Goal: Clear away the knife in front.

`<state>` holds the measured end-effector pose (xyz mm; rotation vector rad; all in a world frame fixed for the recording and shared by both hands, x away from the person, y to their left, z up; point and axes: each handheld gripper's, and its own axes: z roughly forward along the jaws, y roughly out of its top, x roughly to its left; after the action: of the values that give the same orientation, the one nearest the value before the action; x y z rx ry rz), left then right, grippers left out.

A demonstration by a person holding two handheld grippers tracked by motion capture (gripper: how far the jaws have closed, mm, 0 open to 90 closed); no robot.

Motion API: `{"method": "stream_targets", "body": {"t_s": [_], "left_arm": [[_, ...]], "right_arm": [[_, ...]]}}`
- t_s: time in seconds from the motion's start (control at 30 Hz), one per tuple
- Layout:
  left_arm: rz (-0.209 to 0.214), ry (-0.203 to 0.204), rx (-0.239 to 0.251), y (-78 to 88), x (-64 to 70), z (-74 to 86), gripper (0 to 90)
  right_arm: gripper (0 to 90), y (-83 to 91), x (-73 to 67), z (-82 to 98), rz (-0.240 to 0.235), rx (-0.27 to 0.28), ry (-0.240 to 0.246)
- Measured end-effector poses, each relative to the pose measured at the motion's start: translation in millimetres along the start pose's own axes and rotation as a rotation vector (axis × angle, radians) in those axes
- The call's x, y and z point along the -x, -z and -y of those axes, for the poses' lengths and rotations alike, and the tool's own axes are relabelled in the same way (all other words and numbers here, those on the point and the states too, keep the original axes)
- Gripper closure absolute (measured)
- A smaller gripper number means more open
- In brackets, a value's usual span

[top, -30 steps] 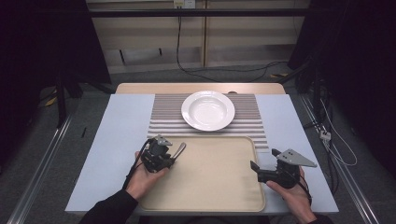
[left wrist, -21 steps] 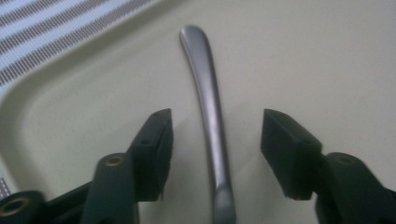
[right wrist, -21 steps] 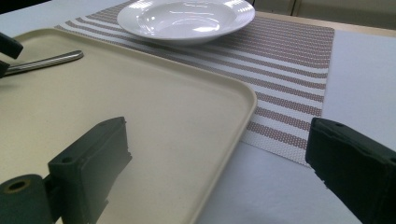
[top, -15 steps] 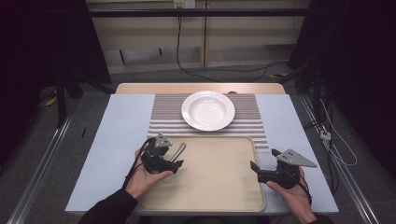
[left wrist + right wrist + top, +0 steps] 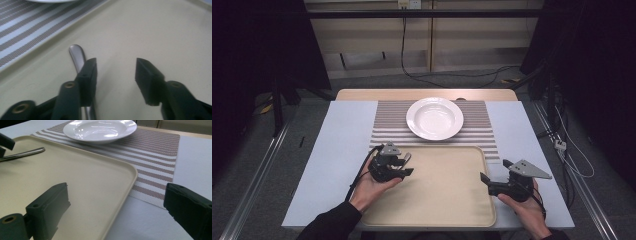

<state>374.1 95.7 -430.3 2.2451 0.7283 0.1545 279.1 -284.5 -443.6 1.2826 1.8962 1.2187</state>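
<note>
A silver metal utensil (image 5: 77, 55) lies on the beige tray (image 5: 437, 200) near its far left corner, and its handle (image 5: 27, 152) also shows in the right gripper view. My left gripper (image 5: 404, 165) hovers low over it. Its jaws have just been closing and stand partly apart (image 5: 116, 62). The gap between them is empty, and the utensil runs under the left jaw. My right gripper (image 5: 495, 170) is open wide at the tray's right edge, with nothing in it (image 5: 116, 190).
A white plate (image 5: 434, 117) sits on a striped placemat (image 5: 387, 125) beyond the tray. The tray's rounded far right corner (image 5: 133, 171) lies between my right jaws. Pale blue table surface (image 5: 337, 145) flanks both sides. Cables hang at the right.
My left gripper's jaws were spread wider half a second ago and are narrower now; that hand shifted slightly over the utensil. The right hand has kept still.
</note>
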Motion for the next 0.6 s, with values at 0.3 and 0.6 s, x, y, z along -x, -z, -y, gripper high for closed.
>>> {"method": "stream_targets", "body": {"t_s": [0.3, 0.6], "left_arm": [[-0.036, -0.012, -0.069, -13.2, 1.8, 3.7, 90.0], [-0.041, 0.002, -0.064, -13.7, -3.3, 6.8, 90.0]], "right_arm": [[6.1, 1.8, 0.0, 0.4, 0.009, 0.000, 0.004], [6.0, 1.0, -1.6, 0.1, 0.006, -0.005, 0.007]]}}
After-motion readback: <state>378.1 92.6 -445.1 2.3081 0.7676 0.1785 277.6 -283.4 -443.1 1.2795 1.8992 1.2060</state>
